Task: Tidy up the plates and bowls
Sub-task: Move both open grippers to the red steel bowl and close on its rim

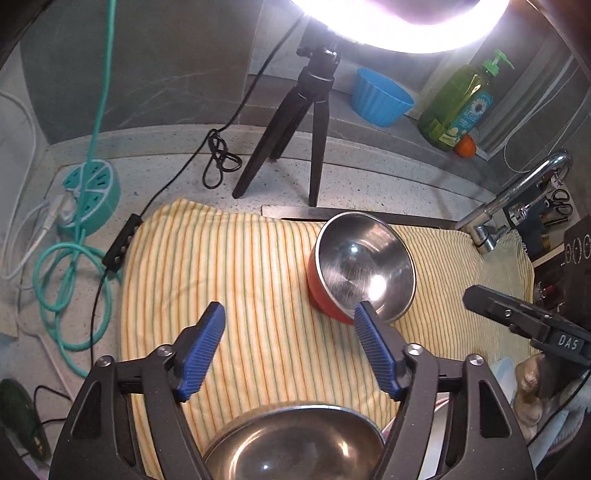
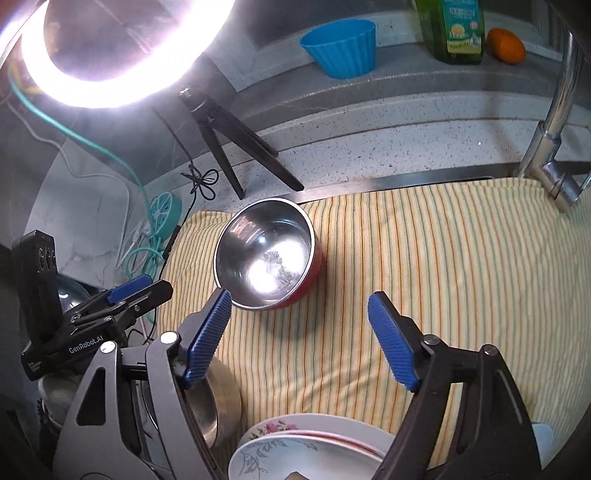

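The left tongs point(image 1: 290, 312) stand spread wide and hold nothing; their right blue pad point(image 1: 373, 343) sits just in front of the rim of the red steel-lined bowl point(image 1: 364, 267), though whether it touches cannot be told. The right tongs point(image 2: 299, 306) are spread too and empty, with the left pad point(image 2: 208, 332) close by the same red bowl point(image 2: 266, 254). Both pairs hover above the striped towel point(image 1: 258, 280), seemingly poised to choose a dish rather than carry one.

The red bowl rests tilted on the towel, its mouth turned toward the cameras, well apart from the other dishes. That reads as a bowl set out alone, perhaps the start of a bowl pile. Under the left tongs lies a plain steel bowl point(image 1: 295, 443), at the near edge of the towel. Under the right tongs is a small stack of flowered plates point(image 2: 306, 446), with that steel bowl point(image 2: 218, 402) just beside them. The towel is likely there to cushion the dishes and stop them sliding.

Farther out, on the table, a tripod point(image 1: 295, 122) carries a ring light point(image 1: 399, 22), one leg near the towel's far edge. A faucet point(image 1: 517, 199) arches over the towel's right corner and could catch a raised dish. A blue ribbed cup point(image 1: 382, 98), a green soap bottle point(image 1: 458, 103) and an orange point(image 1: 464, 145) sit on the back ledge; a teal power strip point(image 1: 90, 192) and cables lie left.
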The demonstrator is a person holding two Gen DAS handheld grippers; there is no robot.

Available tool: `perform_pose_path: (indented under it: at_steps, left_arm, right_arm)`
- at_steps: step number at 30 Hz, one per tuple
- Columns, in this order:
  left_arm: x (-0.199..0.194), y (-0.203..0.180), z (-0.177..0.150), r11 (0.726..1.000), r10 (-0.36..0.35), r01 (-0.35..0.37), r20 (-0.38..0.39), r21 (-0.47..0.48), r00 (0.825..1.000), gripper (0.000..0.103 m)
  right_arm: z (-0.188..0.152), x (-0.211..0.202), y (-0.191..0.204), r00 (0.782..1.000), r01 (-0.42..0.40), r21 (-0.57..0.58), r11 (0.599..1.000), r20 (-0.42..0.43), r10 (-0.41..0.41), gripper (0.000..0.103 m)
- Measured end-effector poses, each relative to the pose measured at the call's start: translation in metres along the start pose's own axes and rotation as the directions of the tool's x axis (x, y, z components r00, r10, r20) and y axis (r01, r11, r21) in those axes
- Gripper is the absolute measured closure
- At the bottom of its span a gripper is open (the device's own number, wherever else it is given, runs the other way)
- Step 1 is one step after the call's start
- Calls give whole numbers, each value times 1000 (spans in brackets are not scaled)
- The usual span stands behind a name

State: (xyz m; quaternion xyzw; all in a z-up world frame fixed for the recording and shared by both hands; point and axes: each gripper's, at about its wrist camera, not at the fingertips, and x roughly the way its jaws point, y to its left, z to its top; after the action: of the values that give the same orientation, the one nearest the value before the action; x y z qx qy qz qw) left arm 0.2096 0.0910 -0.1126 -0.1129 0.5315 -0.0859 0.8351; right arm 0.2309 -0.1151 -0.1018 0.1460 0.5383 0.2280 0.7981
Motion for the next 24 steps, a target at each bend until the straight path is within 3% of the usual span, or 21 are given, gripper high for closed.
perform_pose_path:
  at_steps: [10, 15, 24]
  left_arm:
    - [28, 0, 22, 998, -54, 52, -66, -23, 996, 74]
    - [38, -2, 25, 997, -75, 73, -78, -28, 994, 75]
    - [53, -7, 27, 995, -94, 90, -101, -38, 990, 86]
  right_arm:
    - [13, 36, -17, 998, -17, 74, 997, -52, 21, 51]
    - [15, 46, -22, 997, -33, 93, 995, -65, 39, 58]
    - [19, 62, -19, 995, -37, 87, 996, -87, 45, 74]
